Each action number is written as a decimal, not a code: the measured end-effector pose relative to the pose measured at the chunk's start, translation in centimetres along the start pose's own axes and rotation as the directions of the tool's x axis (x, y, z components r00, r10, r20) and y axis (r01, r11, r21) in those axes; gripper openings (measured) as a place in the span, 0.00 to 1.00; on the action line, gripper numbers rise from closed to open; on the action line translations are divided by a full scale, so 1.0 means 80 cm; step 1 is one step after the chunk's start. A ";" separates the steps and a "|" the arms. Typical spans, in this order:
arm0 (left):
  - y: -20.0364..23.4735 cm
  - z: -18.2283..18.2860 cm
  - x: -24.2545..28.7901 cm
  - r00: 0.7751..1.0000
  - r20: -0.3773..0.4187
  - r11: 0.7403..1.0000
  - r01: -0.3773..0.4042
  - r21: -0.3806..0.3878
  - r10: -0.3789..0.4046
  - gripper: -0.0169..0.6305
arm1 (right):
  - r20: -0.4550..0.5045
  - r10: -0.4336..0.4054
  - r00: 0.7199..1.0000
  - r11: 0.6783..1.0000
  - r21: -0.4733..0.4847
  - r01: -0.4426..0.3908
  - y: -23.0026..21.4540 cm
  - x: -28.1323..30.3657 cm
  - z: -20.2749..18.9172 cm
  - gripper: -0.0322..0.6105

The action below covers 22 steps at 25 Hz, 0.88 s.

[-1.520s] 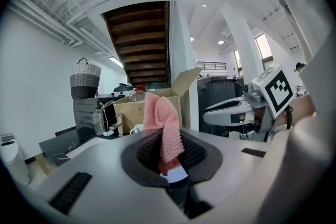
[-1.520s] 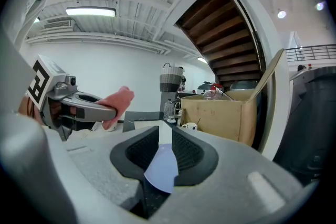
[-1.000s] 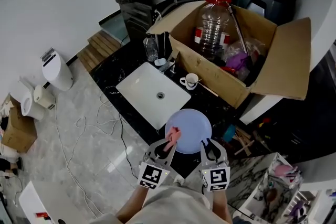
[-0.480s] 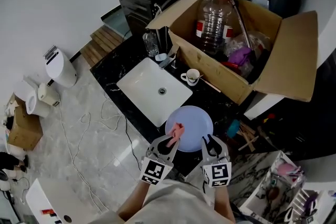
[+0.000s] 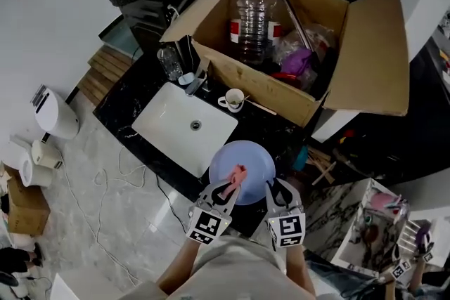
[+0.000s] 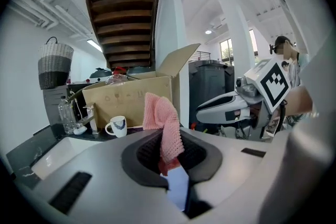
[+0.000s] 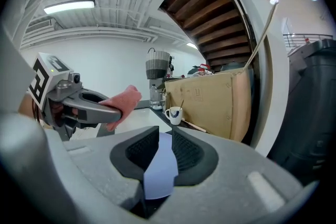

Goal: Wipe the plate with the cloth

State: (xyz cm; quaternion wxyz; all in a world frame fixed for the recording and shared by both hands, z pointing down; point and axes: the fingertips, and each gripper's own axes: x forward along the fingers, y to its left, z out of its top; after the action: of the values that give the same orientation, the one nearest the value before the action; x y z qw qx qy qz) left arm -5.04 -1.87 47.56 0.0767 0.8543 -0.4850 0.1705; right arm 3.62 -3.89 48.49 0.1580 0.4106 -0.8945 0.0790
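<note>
With the right gripper [image 5: 275,190] clenched on the plate [image 5: 247,159] rim, the left gripper [image 5: 227,193], grasping the cloth [image 5: 238,175], should press flat and sweep steadily.

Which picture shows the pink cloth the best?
The left gripper view: the pink cloth stands big and close, pinched in the left gripper, its knit showing. The head view shows it as a small pink bit seen against the plate. The right gripper view shows it side-on, farther off.

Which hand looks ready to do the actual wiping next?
Left. The left gripper is shut on the pink cloth, held over the plate; the right gripper just clamps the plate's rim.
</note>
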 end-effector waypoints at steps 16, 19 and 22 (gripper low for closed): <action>0.008 -0.039 0.079 0.951 -0.126 0.956 0.289 0.053 -0.281 0.08 | -0.129 -0.196 0.972 0.976 0.075 0.206 -0.026 0.040 -0.045 0.17; 0.002 -0.045 0.090 0.934 -0.152 0.941 0.335 0.054 -0.323 0.08 | -0.160 -0.222 0.962 0.967 0.090 0.239 -0.032 0.041 -0.057 0.17; -0.003 -0.056 0.103 0.917 -0.190 0.930 0.366 0.045 -0.351 0.08 | -0.186 -0.238 0.953 0.959 0.107 0.261 -0.039 0.044 -0.068 0.17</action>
State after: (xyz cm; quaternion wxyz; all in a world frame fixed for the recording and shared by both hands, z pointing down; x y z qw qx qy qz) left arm -1.95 -7.04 54.71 0.1157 0.9123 -0.3041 0.2487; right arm 4.99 -6.95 54.90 0.2158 0.5217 -0.8113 0.1517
